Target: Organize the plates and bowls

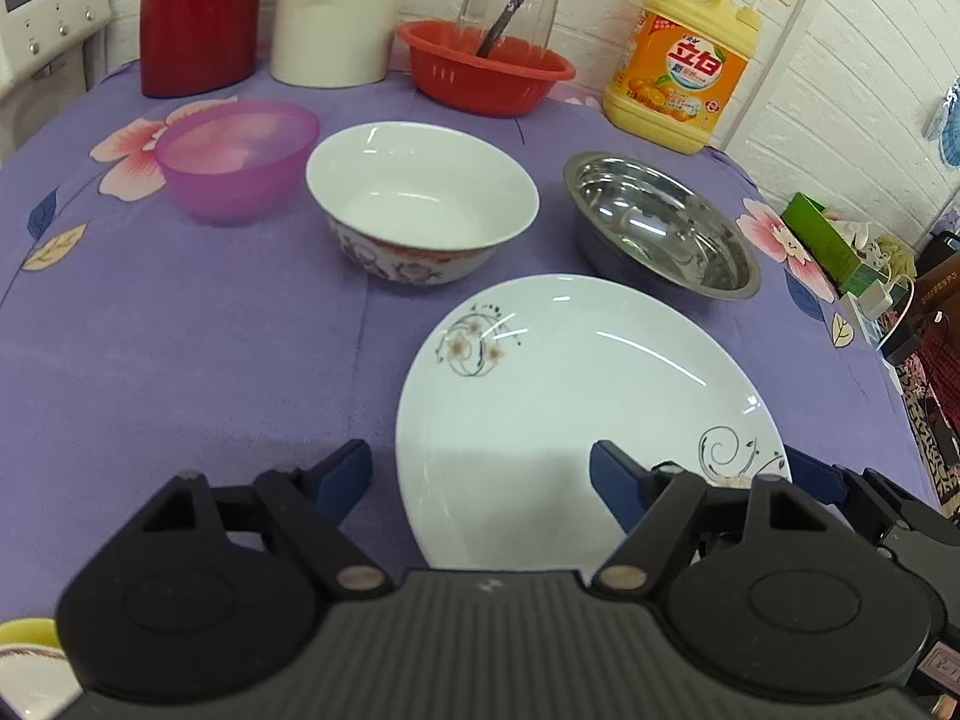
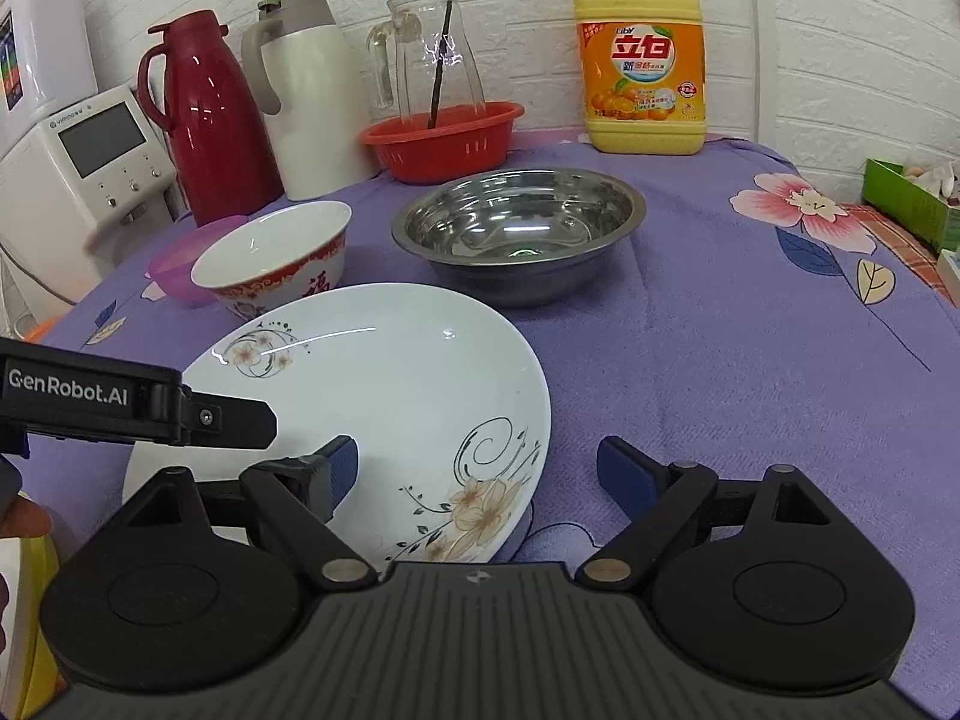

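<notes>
A white plate with flower prints [image 1: 576,396] [image 2: 384,396] lies on the purple tablecloth [image 1: 180,348] close in front of both grippers. Behind it stand a white ceramic bowl with red trim [image 1: 420,204] [image 2: 276,264], a steel bowl [image 1: 660,222] [image 2: 516,234] and a pink plastic bowl [image 1: 237,159] [image 2: 180,267]. My left gripper [image 1: 480,480] is open, its jaws straddling the plate's near-left rim. My right gripper [image 2: 480,474] is open, straddling the plate's near-right rim. The left gripper's body shows in the right wrist view [image 2: 120,408].
At the back stand a red thermos [image 2: 210,114], a white thermos [image 2: 312,96], a red basket [image 2: 444,138] with a glass jug [image 2: 432,60], and a yellow detergent bottle [image 2: 642,60]. A green box [image 2: 906,204] sits at the right edge.
</notes>
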A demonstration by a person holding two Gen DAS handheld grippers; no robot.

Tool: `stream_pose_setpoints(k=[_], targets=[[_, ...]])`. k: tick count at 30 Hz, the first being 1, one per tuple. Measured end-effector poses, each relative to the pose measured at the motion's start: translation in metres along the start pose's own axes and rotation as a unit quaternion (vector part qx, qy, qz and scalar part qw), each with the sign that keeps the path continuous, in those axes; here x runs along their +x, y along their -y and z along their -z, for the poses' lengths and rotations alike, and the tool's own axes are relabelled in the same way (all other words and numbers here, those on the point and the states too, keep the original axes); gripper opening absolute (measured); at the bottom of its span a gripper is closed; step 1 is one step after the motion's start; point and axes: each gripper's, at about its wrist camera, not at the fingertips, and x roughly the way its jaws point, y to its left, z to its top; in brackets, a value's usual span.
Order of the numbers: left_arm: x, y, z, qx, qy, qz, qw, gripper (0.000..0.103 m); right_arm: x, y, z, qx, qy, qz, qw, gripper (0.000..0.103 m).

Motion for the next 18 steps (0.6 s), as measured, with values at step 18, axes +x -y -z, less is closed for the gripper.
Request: stream_pose_setpoints(k=[18], targets=[[0.011, 0.018, 0.004, 0.048, 0.014, -0.04, 0.998, 0.071, 0.004, -0.012, 0.005, -0.037, -0.006, 0.007, 0.999, 0.103]])
